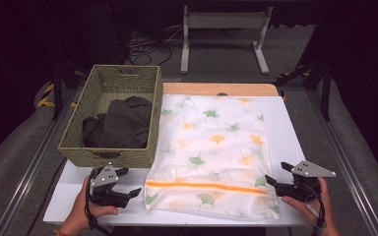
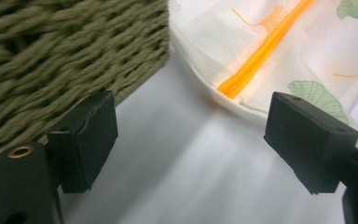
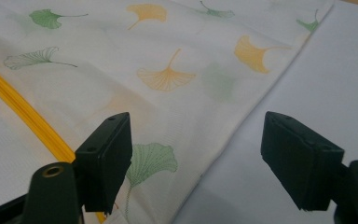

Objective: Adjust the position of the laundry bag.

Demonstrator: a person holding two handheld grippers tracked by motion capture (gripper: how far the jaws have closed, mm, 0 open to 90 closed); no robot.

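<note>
At far left of tabletop (image 1: 69, 196): woven basket (image 1: 78, 132) holding dark garment (image 1: 120, 123). Just below it, left gripper (image 1: 120, 184), fingers (image 2: 91, 140) apart, empty, aimed at near-left corner of mesh laundry bag (image 1: 211, 147). Bag lies flat mid-tabletop, touching basket side, orange zipper (image 1: 206, 187) shut along near edge. Right gripper (image 1: 279, 173) at bag's near-right corner, fingers (image 3: 107, 158) apart, empty. Likely step: open bag. Advice: pin fabric beside zipper end with 1 gripper, pull slider with other; slider position cannot be told.

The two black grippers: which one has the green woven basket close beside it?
The left gripper: the green woven basket stands just beyond it; the right gripper faces the leaf-printed bag.
</note>
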